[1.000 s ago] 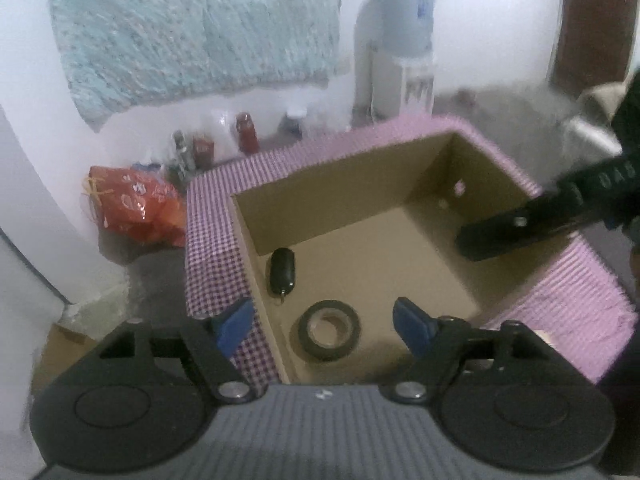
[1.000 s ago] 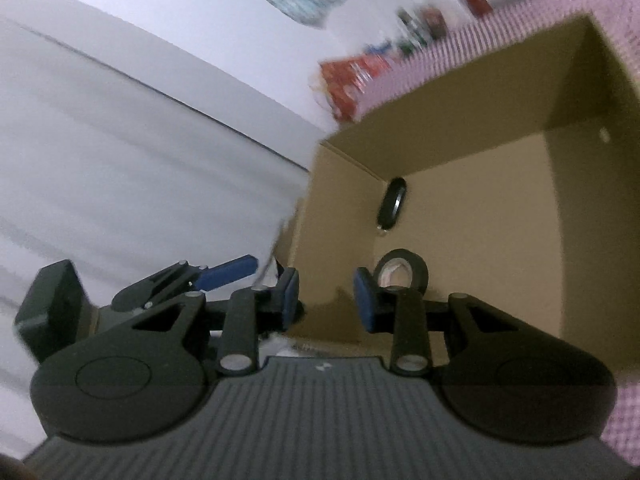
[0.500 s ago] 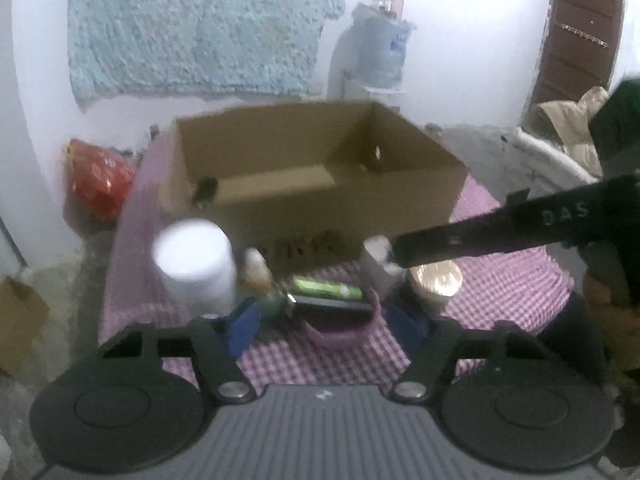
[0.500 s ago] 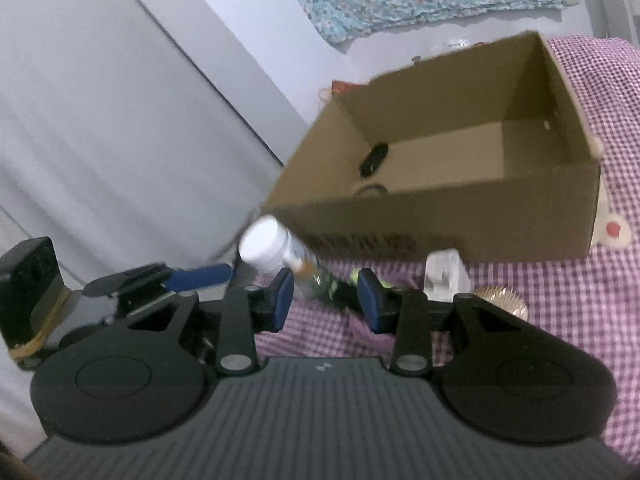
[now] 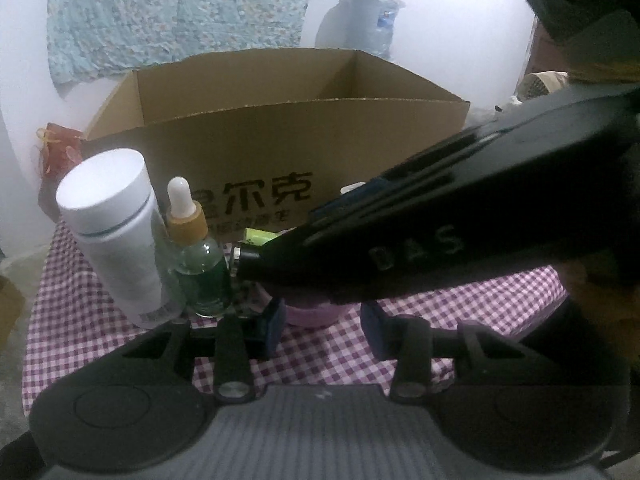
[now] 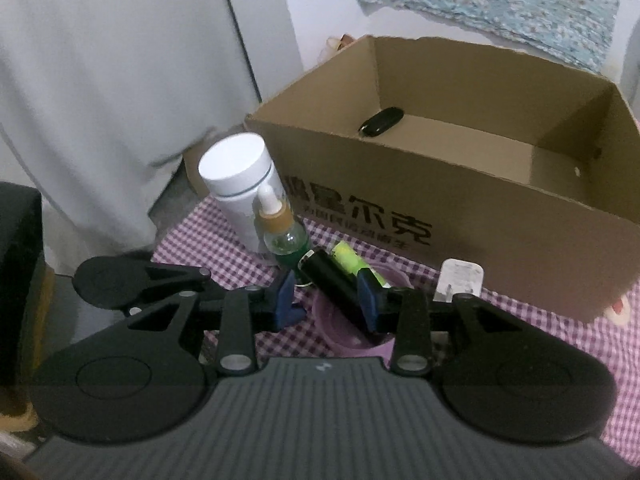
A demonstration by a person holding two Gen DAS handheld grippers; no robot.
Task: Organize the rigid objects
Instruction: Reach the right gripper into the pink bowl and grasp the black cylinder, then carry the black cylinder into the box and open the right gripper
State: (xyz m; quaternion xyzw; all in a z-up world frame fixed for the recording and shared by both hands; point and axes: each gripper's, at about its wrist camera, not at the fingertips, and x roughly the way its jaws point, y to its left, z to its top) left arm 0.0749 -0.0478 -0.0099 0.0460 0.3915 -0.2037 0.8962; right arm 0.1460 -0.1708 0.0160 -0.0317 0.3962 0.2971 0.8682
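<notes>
A cardboard box stands on the purple checked cloth, with a black key fob inside. In front stand a white bottle and a green dropper bottle. A purple bowl holds a black cylinder and a yellow-green lighter. My right gripper is open, its fingers on either side of the black cylinder. My left gripper is open just before the bowl; the right gripper crosses its view.
A white charger plug stands right of the bowl against the box. A grey door or wall is to the left. A patterned blue cloth hangs on the back wall, with a water dispenser beside it.
Both grippers pulled back from over the box and dropped to the objects in front of it. My right gripper opened wider and now brackets the black cylinder in the bowl.
</notes>
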